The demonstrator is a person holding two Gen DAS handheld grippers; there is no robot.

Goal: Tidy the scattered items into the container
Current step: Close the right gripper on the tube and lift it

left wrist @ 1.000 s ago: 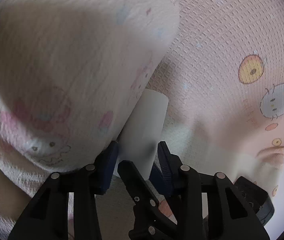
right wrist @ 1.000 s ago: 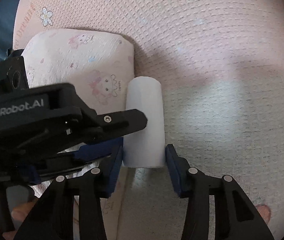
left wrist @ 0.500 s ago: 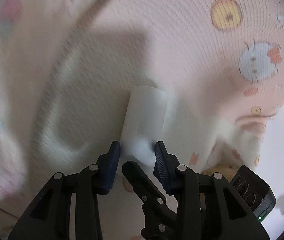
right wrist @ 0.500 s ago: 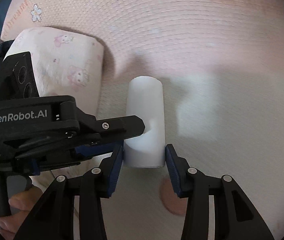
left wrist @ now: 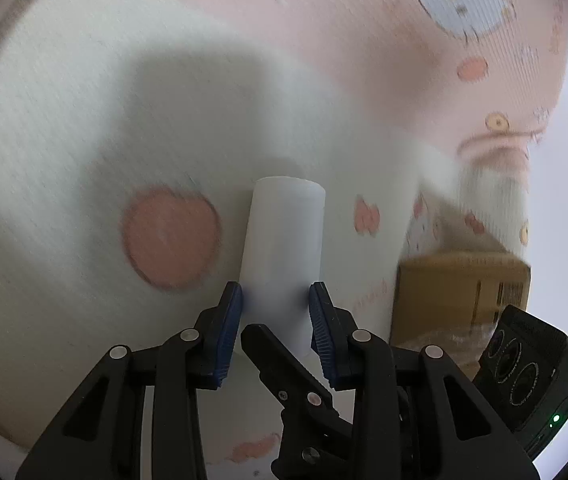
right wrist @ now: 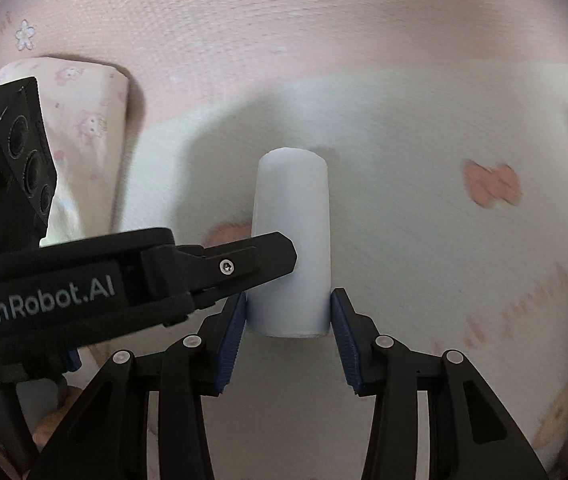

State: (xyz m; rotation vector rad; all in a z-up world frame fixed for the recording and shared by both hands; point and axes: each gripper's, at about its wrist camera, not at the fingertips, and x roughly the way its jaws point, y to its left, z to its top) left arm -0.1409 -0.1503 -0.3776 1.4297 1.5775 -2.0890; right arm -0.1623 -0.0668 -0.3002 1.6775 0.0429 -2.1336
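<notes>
- Between both pairs of blue pads, above a patterned bedsheet: a white cylinder (left wrist: 284,240), plain, matte, smooth-sided, with its far end pointing away from both cameras.
- Left gripper (left wrist: 276,312): clenched on the cylinder's near end, both pads pressed to its sides; its jaws have just been closing, with the cylinder between them. In the right wrist view the same gripper comes in from the left, black, lettered "GenRobot.AI", one black fingertip (right wrist: 280,256) lying against the cylinder's side.
- Right gripper (right wrist: 289,312): grasping the cylinder's near end, a pad flat against each side. In the left wrist view one of its black fingers (left wrist: 280,352) crosses below the cylinder.
- Bedsheet (left wrist: 84,100): woven, pink and cream, printed with a large salmon dot, small flowers, a yellow ring and a cartoon cat face; blurred towards the edges.
- Pillow (right wrist: 92,120): same pale pink print, lying on the sheet at the left of the right wrist view, well apart from the cylinder.
- Cardboard box (left wrist: 460,292): brown, beside the bed at the right of the left wrist view, partly blurred; contents cannot be told.
- Person's hand (right wrist: 56,416): fingers only, bottom left, around the left gripper's handle.
</notes>
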